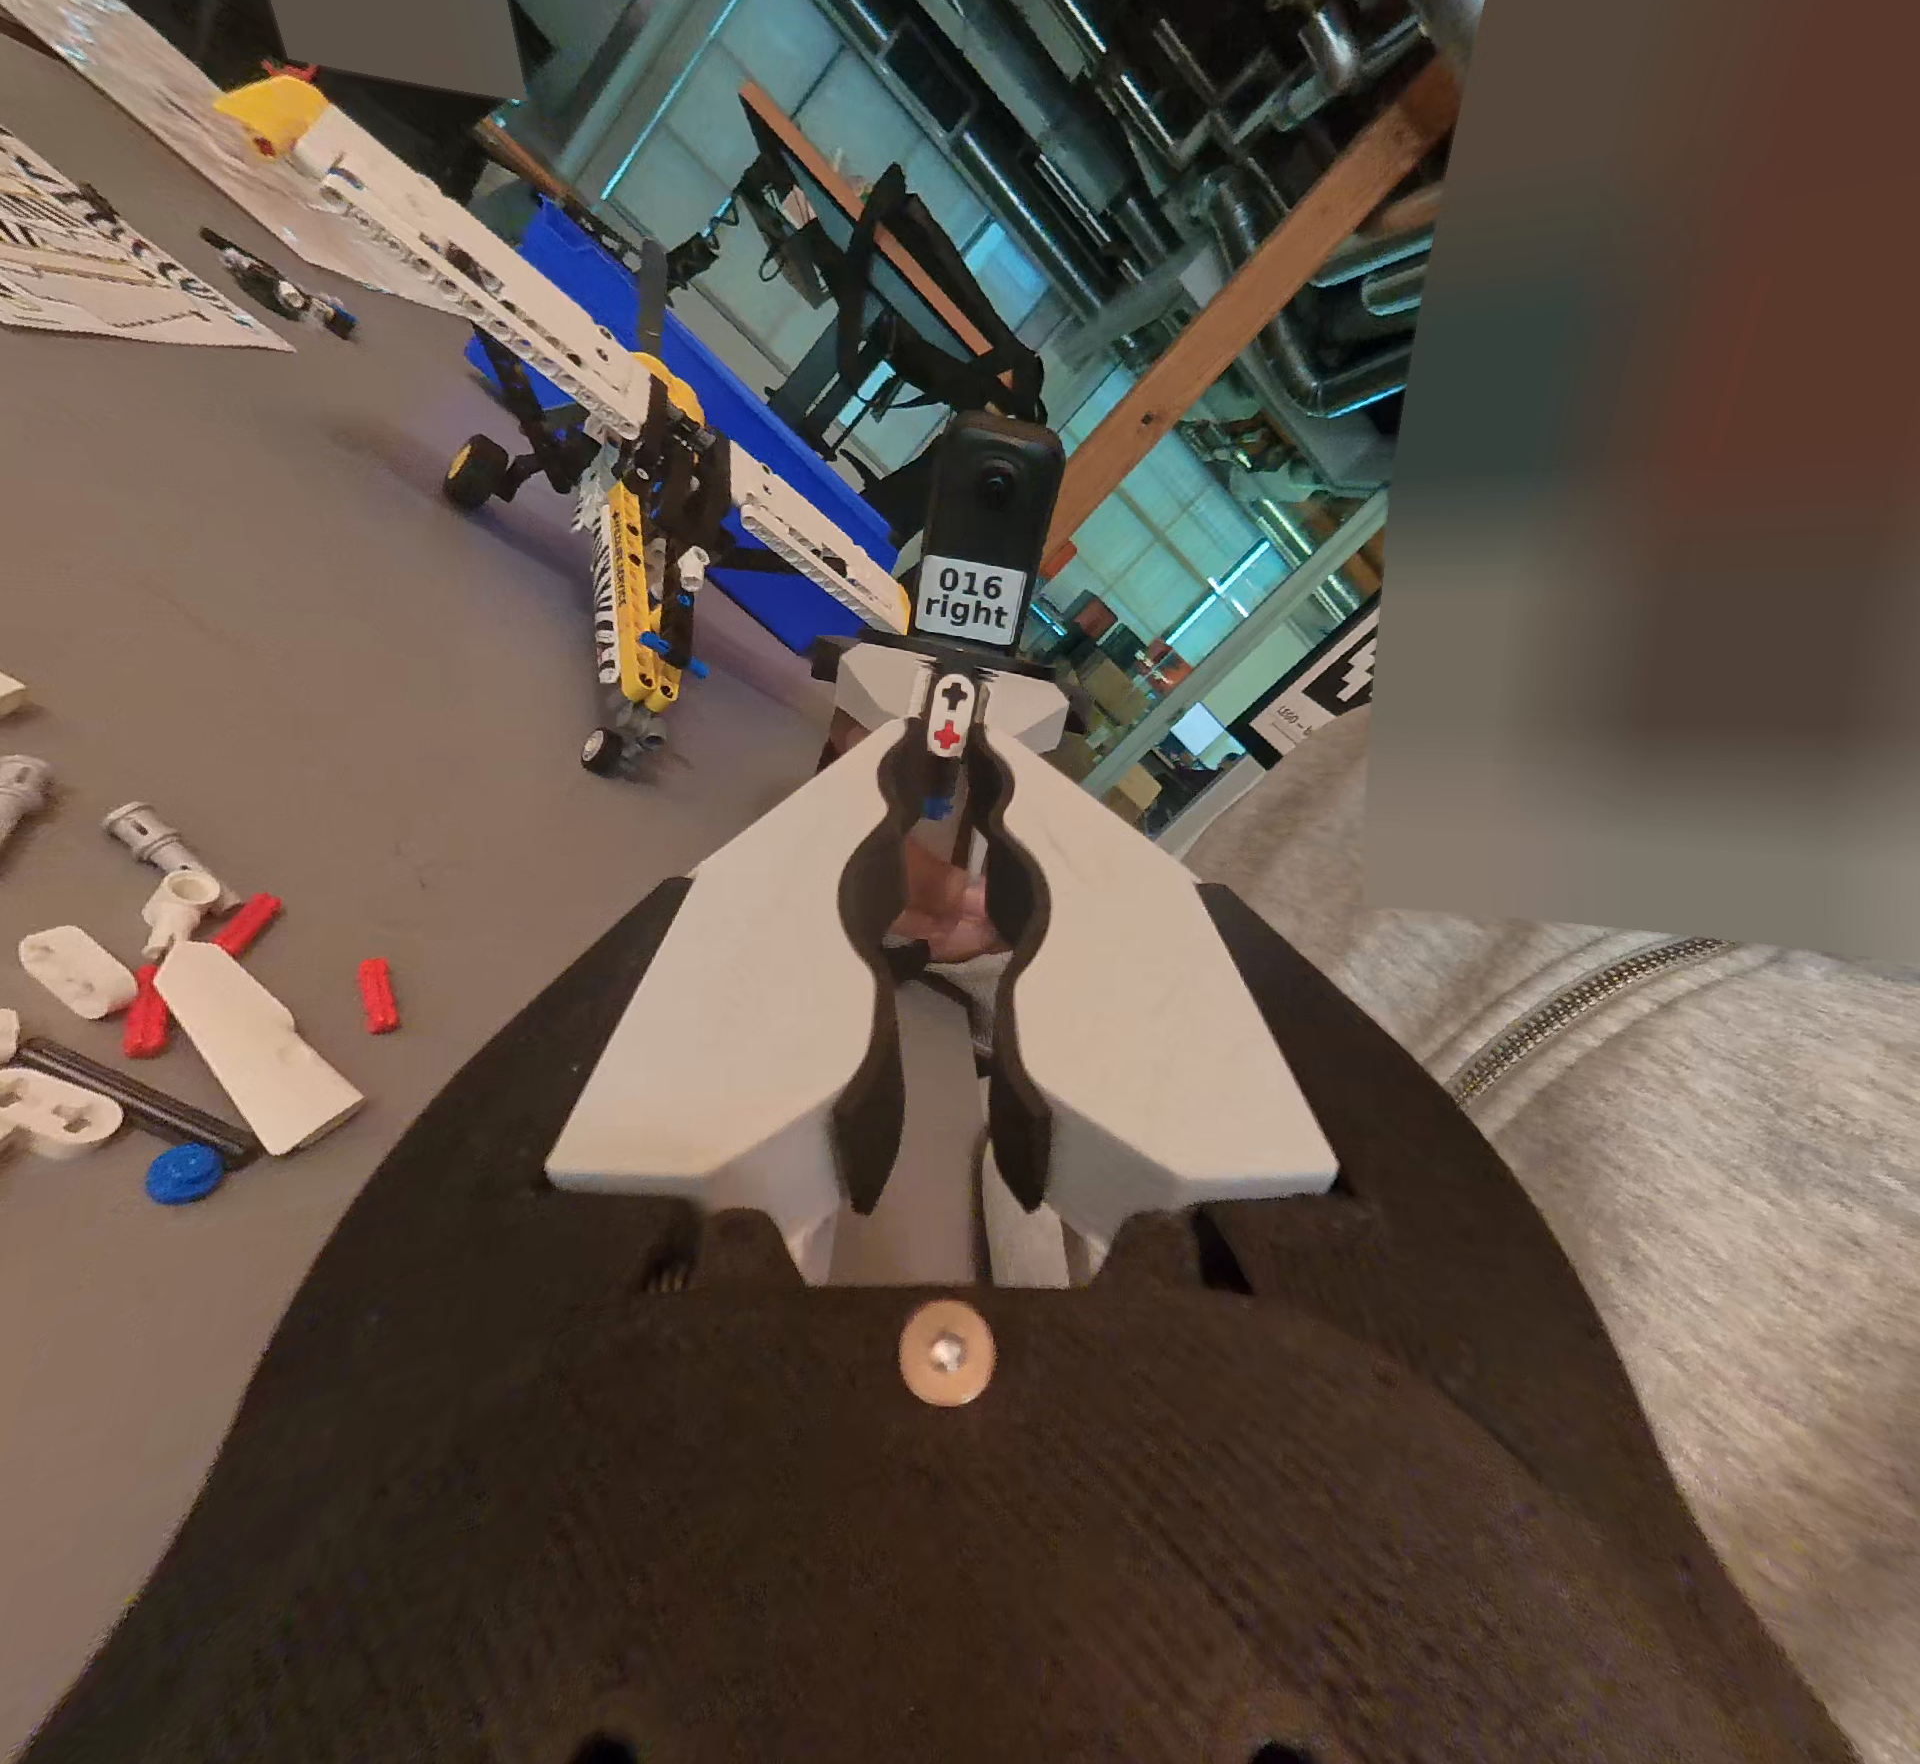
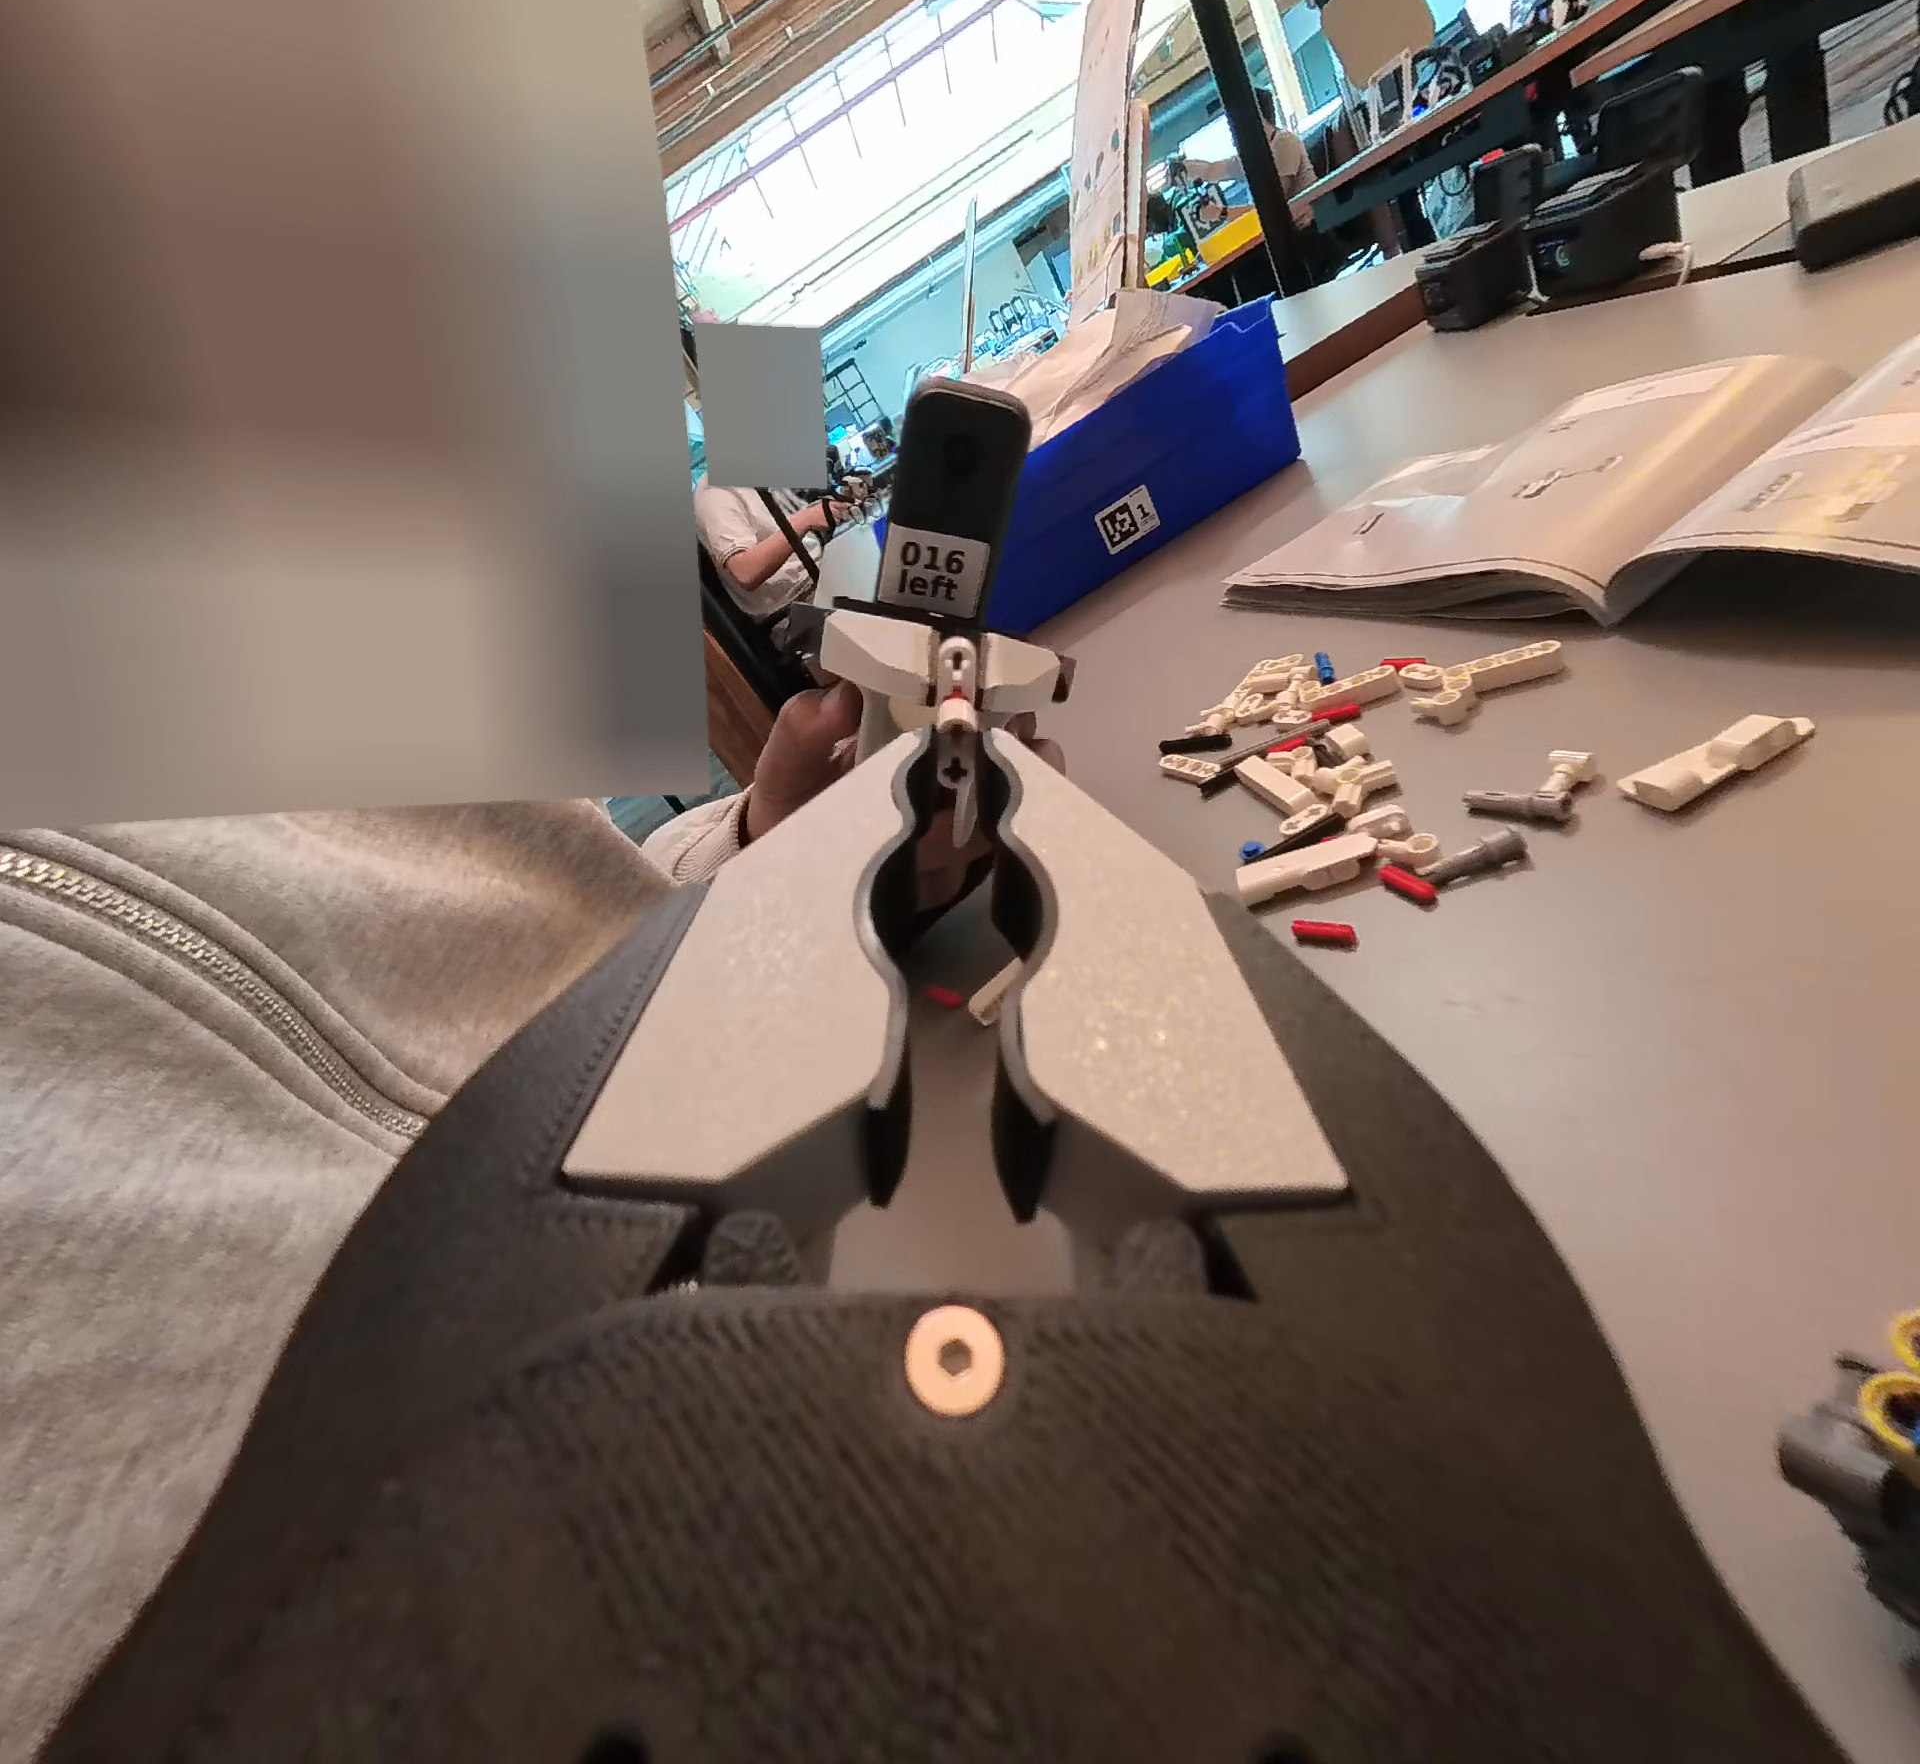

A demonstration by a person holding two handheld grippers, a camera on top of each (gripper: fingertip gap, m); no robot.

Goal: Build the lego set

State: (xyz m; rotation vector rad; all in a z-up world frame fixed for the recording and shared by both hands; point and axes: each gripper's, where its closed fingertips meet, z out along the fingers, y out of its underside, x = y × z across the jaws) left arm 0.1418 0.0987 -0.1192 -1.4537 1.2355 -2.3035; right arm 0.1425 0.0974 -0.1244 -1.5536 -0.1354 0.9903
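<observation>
Here we hold the two grippers nose to nose above the grey table (image 2: 1558,1039), close to our grey zipped sweatshirt (image 1: 1662,1195). The left gripper (image 1: 940,758) has its fingers drawn together on a small white lego piece (image 1: 951,715) with a black and a red cross-shaped hole, pinched right at the tips; a blue pin (image 1: 937,805) sits just below it between the fingers. Seen from the other side, the right gripper (image 2: 956,758) is likewise closed on a small white lego part (image 2: 958,675), which reaches across into the tips of the gripper facing it, so that both tools grip what looks like the same little assembly; we cannot tell just where one grip ends and the other begins. Each wrist view shows the opposite gripper beyond its own, with a dark camera mounted upright on it. The half-built model (image 1: 644,509), a yellow, black and white plane with long white wings and small wheels, stands on the table to the left, well apart from the grippers. Loose pieces (image 2: 1340,779) in white, red, grey, black and blue lie scattered on the table, among them a long white panel (image 1: 260,1049) and a blue round part (image 1: 184,1174). An open instruction booklet (image 2: 1610,499) lies beyond the pile, and a blue bin (image 2: 1143,457) stands near it.
</observation>
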